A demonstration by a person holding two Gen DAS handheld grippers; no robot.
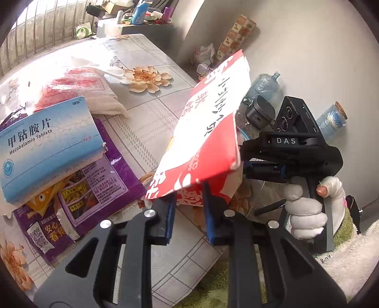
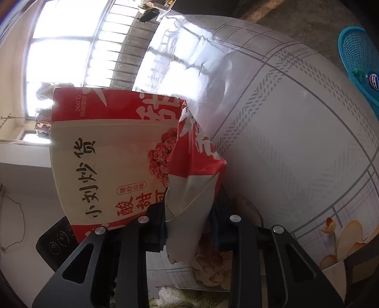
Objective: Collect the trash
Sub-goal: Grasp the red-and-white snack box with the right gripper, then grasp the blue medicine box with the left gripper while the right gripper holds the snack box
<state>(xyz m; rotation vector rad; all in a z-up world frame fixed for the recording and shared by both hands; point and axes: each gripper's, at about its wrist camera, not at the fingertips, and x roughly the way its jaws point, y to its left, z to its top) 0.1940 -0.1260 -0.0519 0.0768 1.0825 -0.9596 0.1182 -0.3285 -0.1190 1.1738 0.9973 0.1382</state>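
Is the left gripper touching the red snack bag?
Touching. Left wrist view shows the left gripper with both blue pads clamped on the red snack bag's lower edge.

I work in a lived-in home room. The table (image 1: 151,123) carries a glossy floral-print cover. A barred window (image 2: 71,47) admits daylight. A cluttered side shelf (image 1: 146,28) holds toiletry bottles (image 1: 138,11). Plastic bottles (image 1: 265,87) and bags (image 1: 203,56) sit against the plain wall. A teal plastic basket (image 2: 355,59) stands beside the table.
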